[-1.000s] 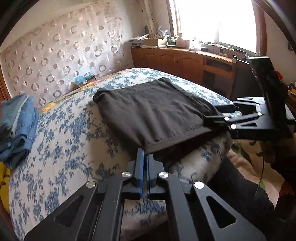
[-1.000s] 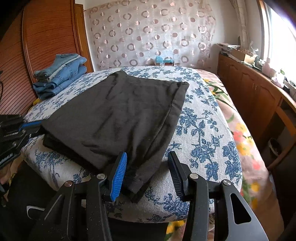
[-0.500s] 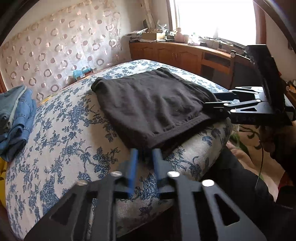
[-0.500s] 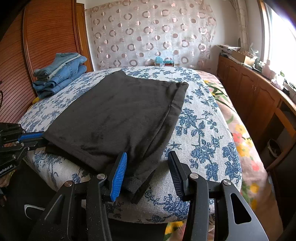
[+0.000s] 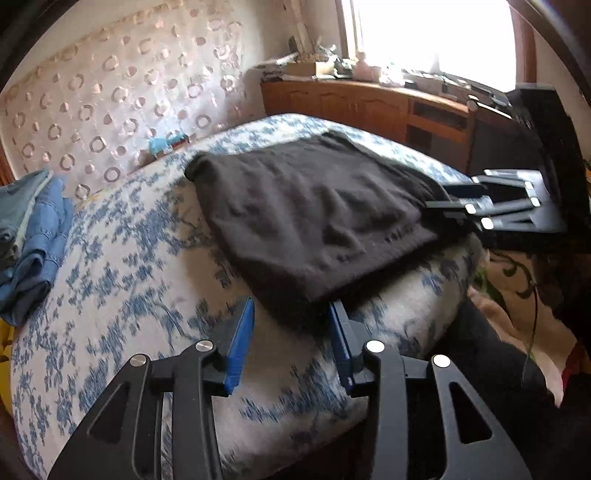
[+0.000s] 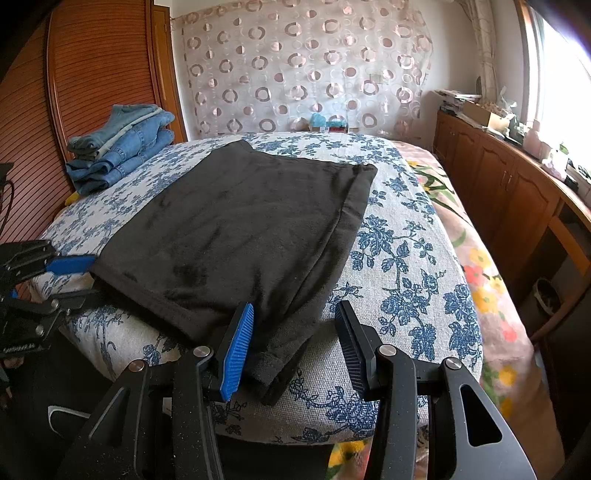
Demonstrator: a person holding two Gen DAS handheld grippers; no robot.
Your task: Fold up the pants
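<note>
Pants point(image 6: 236, 229), dark brown and already folded into a broad rectangle, lie flat on the bed point(image 6: 406, 266), reaching from its near rounded edge toward the middle of the floral blue-and-white cover. In the right wrist view, the right hand-held gripper point(image 6: 293, 347) fills the bottom centre; its jaws stand apart, and the near right corner of the pants droops over the bed edge between them, close to the blue pad on the left without being pinched. In the left wrist view, the left hand-held gripper point(image 5: 291, 339) sits at the bottom centre with its jaws opening; the near corner of the pants lies just ahead of the gap, and neither blue pad presses on the cloth. Each view shows the other hand-held gripper at the frame's side, beside the near edge of the pants.

Farther back, at the upper left in the right wrist view, a stack of folded jeans point(image 6: 118, 144) rests on the bed, apart from the pants. A curtain with a ring pattern point(image 6: 306, 66) hangs behind the bed. Wooden cabinets point(image 6: 509, 184) run along the right side under a bright window point(image 5: 436, 33).
</note>
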